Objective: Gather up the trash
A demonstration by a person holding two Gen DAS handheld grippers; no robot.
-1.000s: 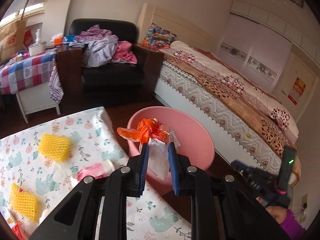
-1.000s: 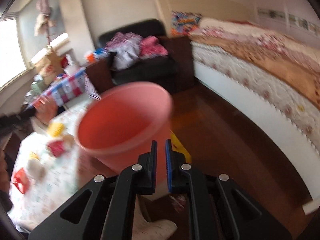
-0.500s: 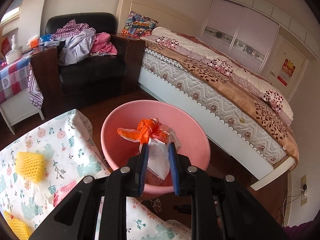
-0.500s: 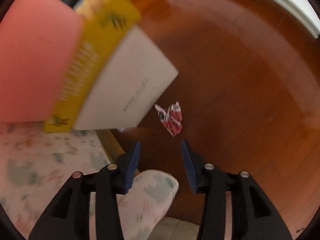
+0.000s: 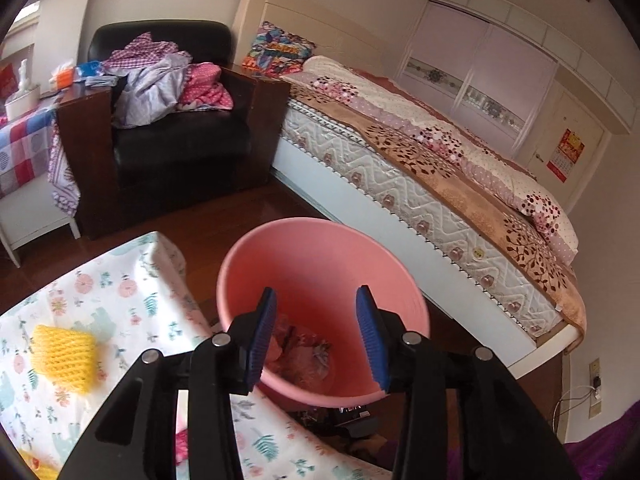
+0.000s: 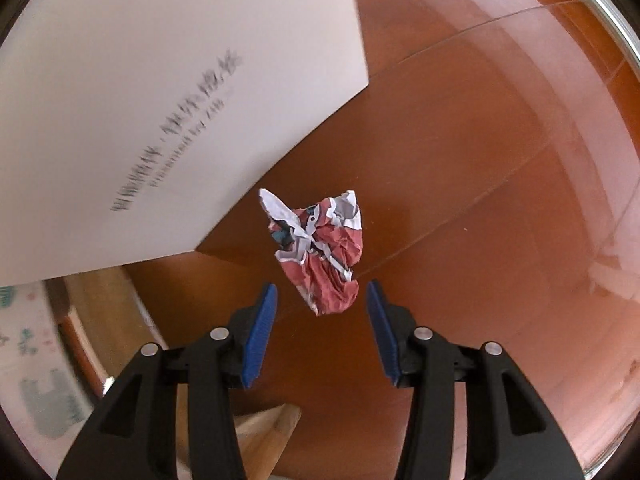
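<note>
Here, the right claw (image 6: 320, 330) points steeply down at the wooden floor (image 6: 460, 208), its blue pads parted and nothing pressed between them; its jaws have just been opening. Just ahead of the pads, centred on the gap, lies a crumpled wrapper (image 6: 324, 252), red and white with dark flecks. It looks light, soft and springy, so it should crush under the pads; the bulky red lower lobe nearest the claw seems the better hold, as the thin white flap at the far end could tear or slip. Beyond and to the left of the wrapper stands a white box (image 6: 160, 100) bearing a line of dark print, too blurred to read.

The left claw (image 5: 316, 336) is likewise parted and empty, its jaws having just been opening. Directly ahead and below it sits the pink bin (image 5: 320, 240), with crumpled scraps (image 5: 304, 356) at the bottom. To the left, the floral-clothed desk (image 5: 120, 288) carries a yellow foam net (image 5: 64, 356). No brand is legible.
</note>
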